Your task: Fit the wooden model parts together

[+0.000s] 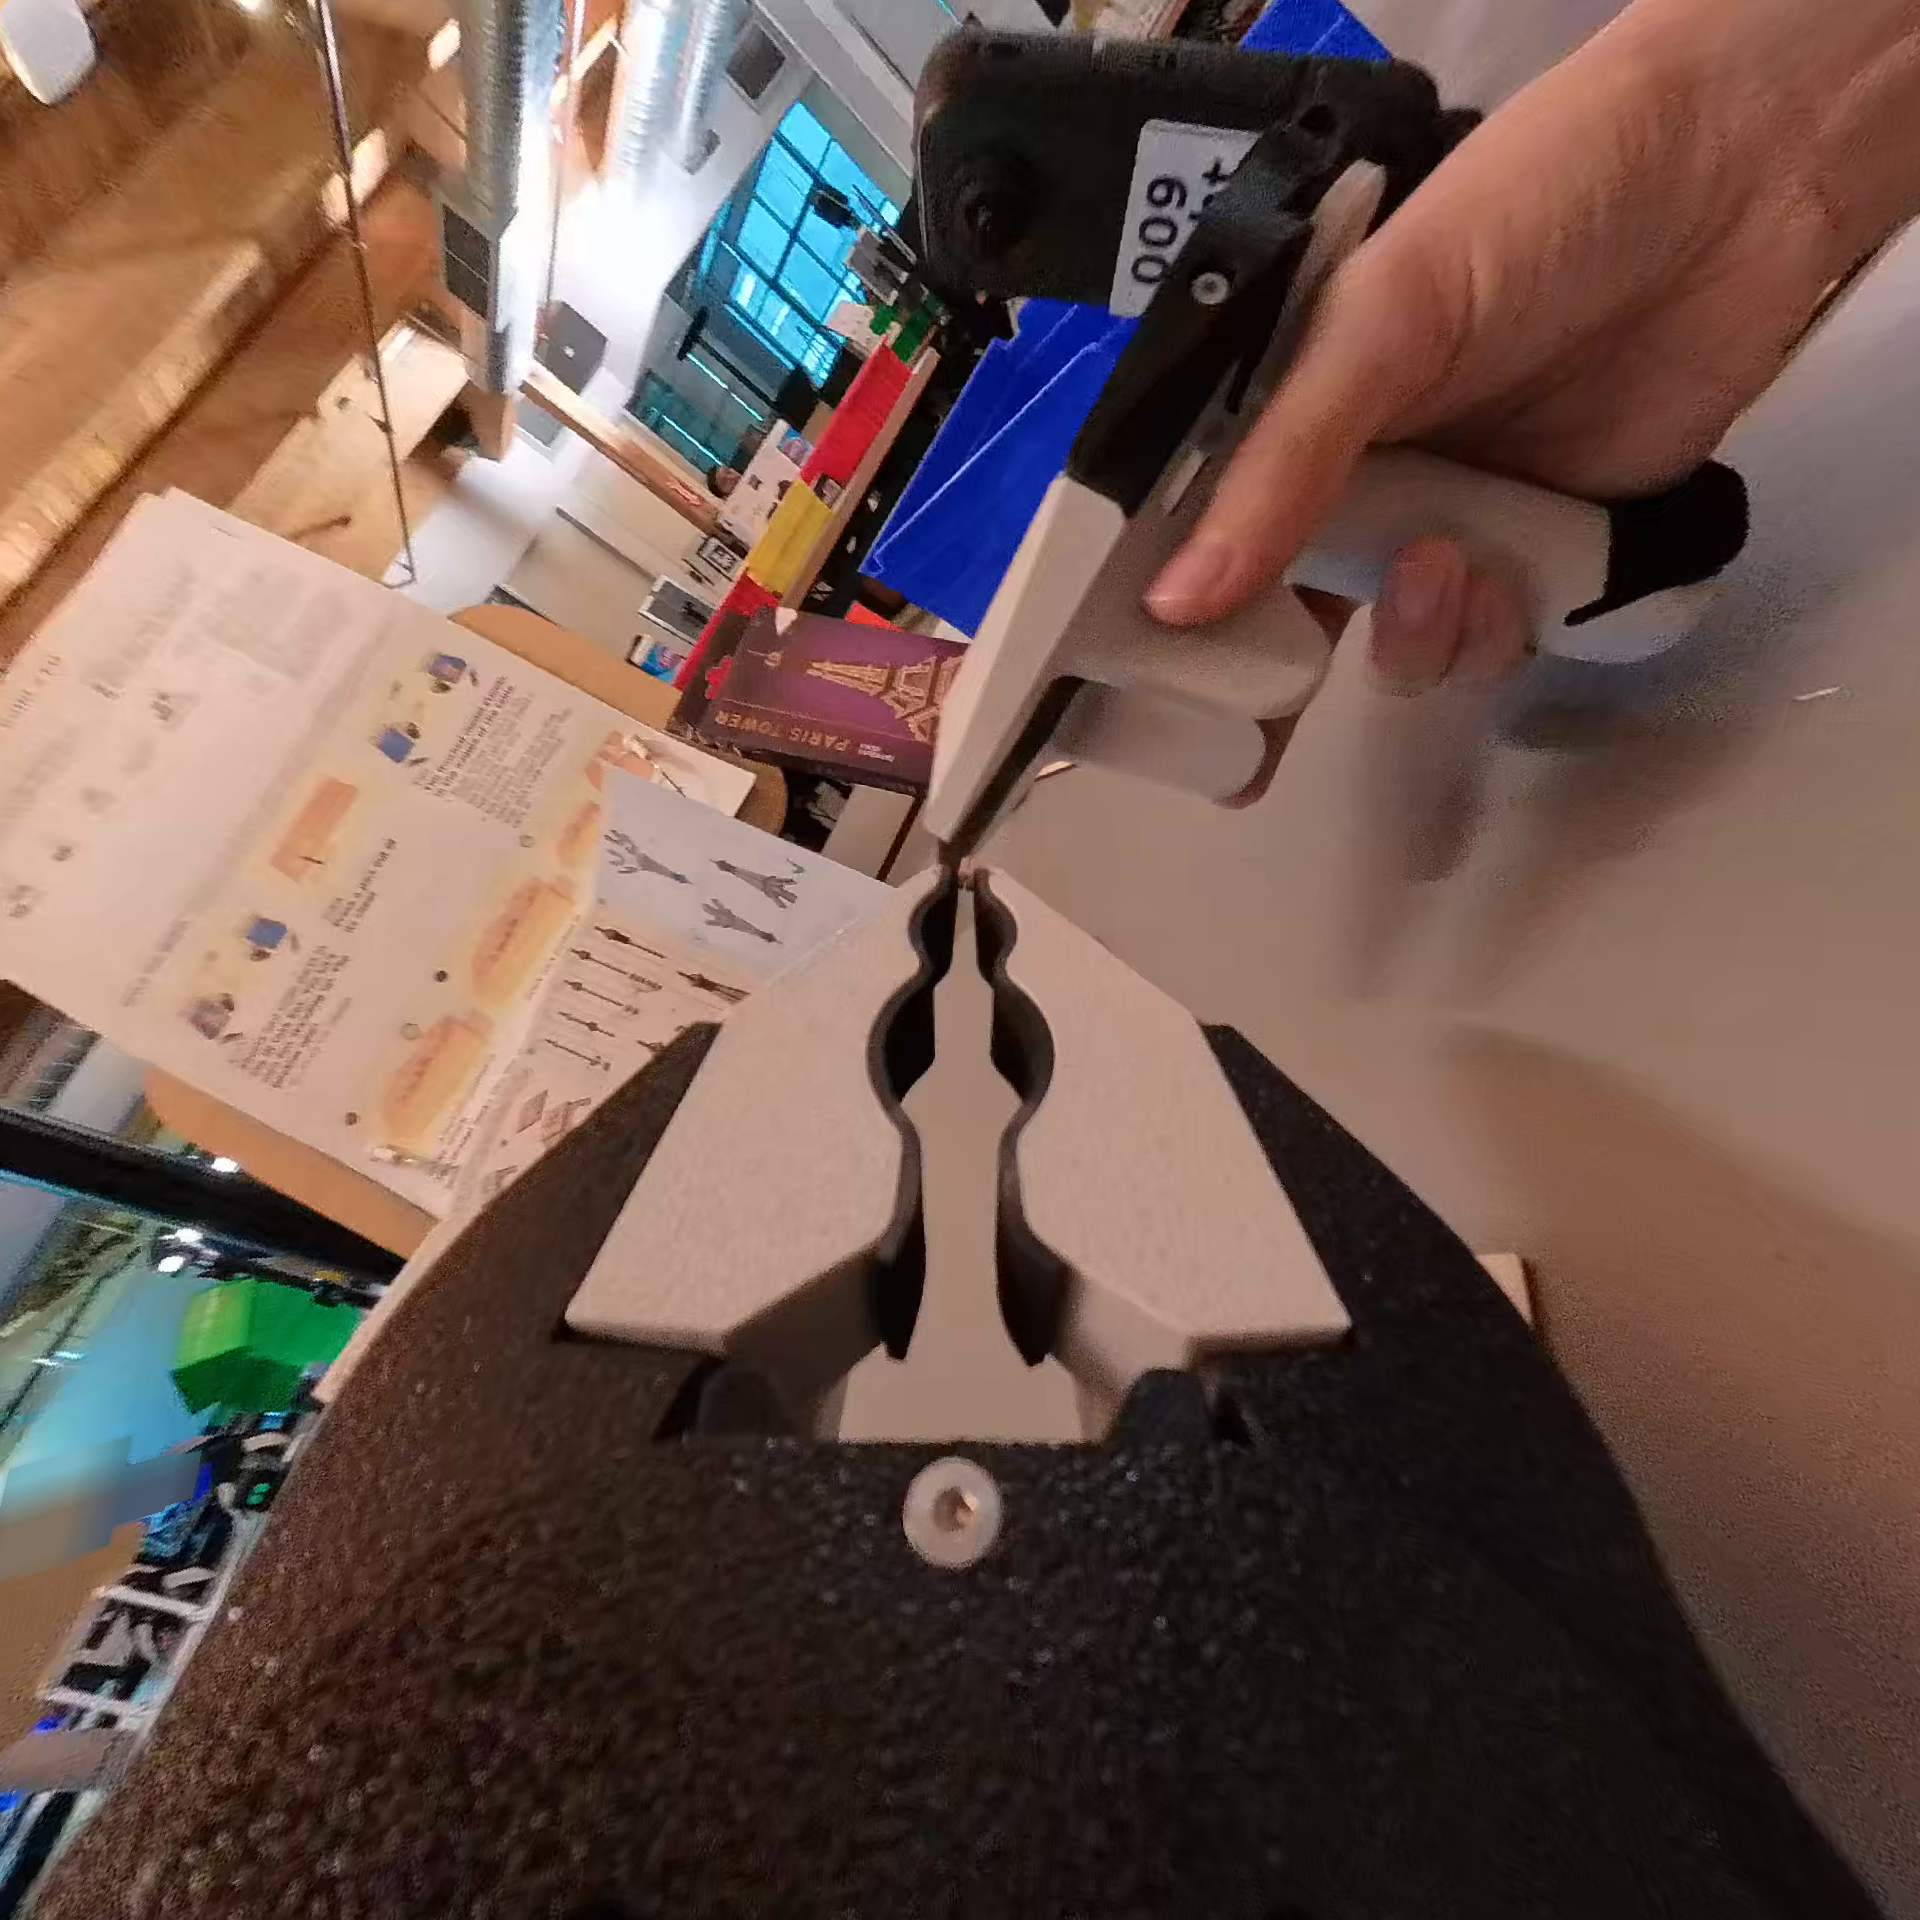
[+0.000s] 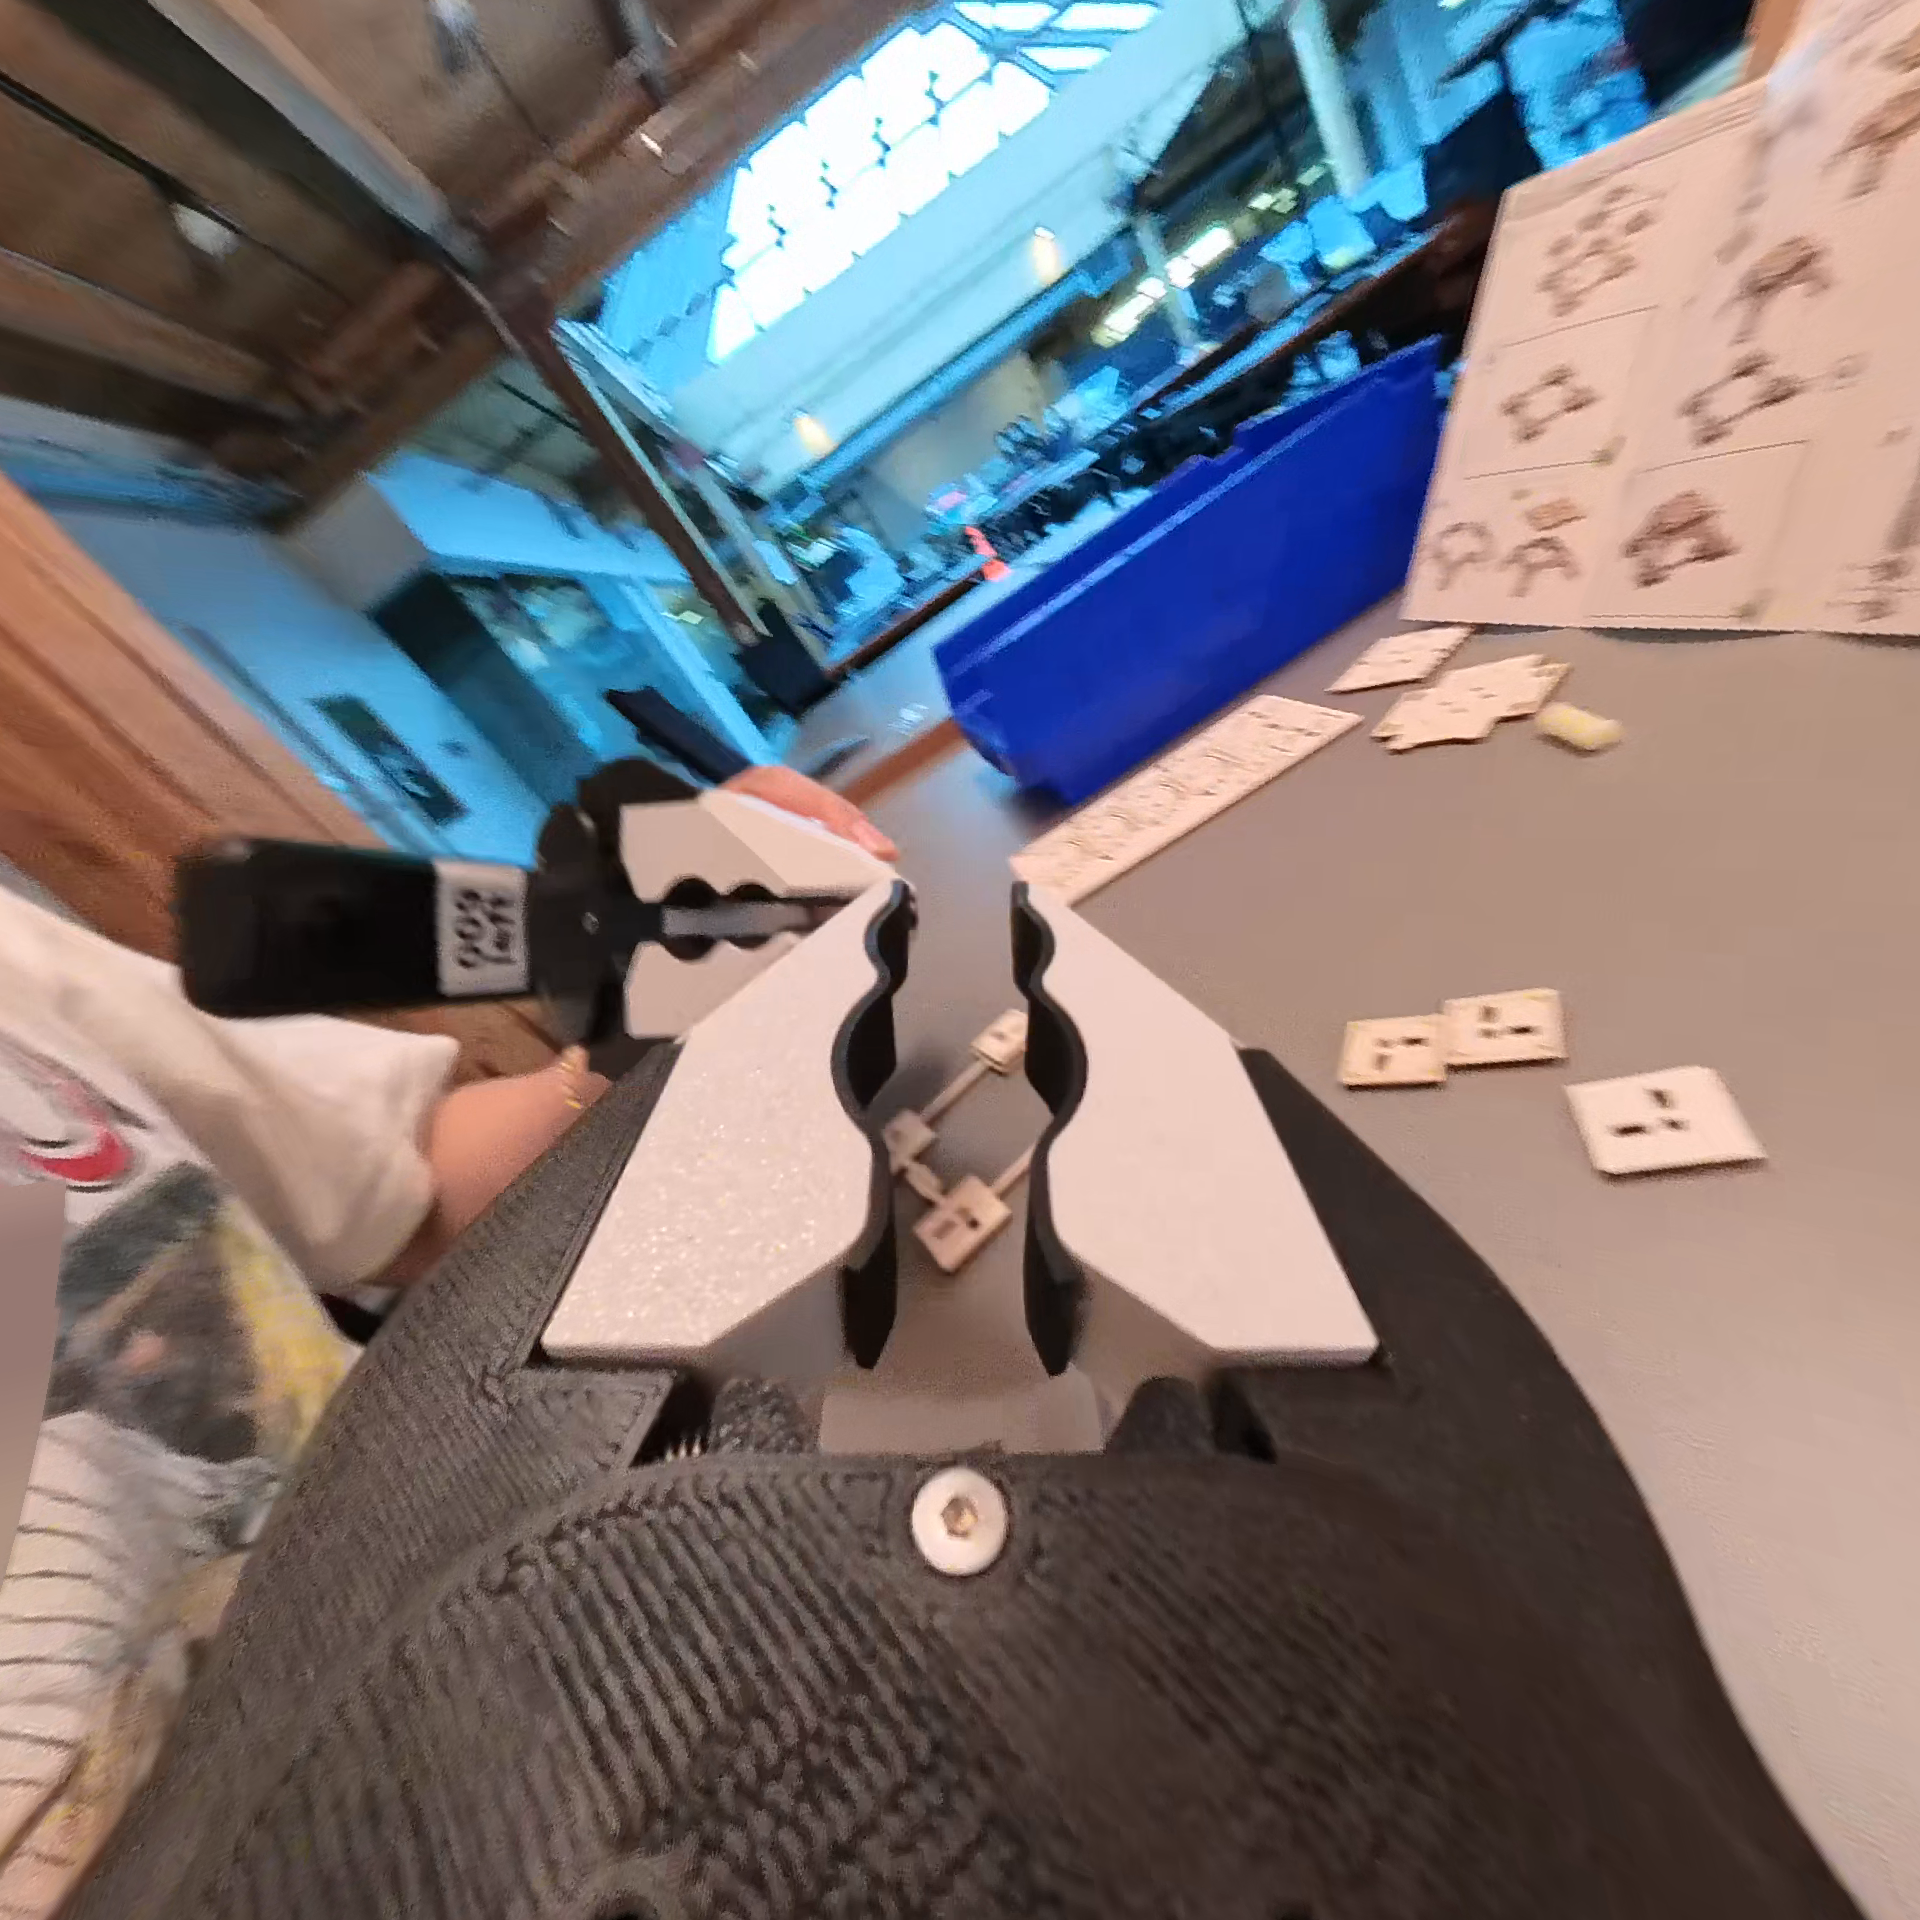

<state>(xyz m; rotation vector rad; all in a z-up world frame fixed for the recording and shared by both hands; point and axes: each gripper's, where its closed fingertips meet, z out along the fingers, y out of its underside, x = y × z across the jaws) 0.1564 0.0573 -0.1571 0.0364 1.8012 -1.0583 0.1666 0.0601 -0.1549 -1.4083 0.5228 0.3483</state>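
Note:
My right gripper (image 2: pixel 961 904) is open and empty, held above the grey table (image 2: pixel 1455 1351). Through its gap I see a small wooden assembly (image 2: pixel 951 1153) of square plates joined by thin sticks, lying on the table. Loose square wooden plates (image 2: pixel 1455 1039) and one more plate (image 2: pixel 1662 1117) lie to the right. My left gripper (image 1: pixel 961 883) is shut with its tips together, and I see nothing between them. Its tip (image 2: pixel 883 868) is close to my right gripper's left fingertip. In the left wrist view a hand holds the right gripper (image 1: pixel 961 831), which points down at my left gripper's tips.
A punched wooden sheet (image 2: pixel 1184 790), more flat parts (image 2: pixel 1455 696) and a blue bin (image 2: pixel 1195 603) lie farther back. Instruction sheets (image 2: pixel 1683 364) stand at the right; in the left wrist view they (image 1: pixel 312 831) are beside a purple box (image 1: pixel 831 696). A person's sleeve (image 2: pixel 260 1091) is at the left. The grippers are tip to tip, or close to it.

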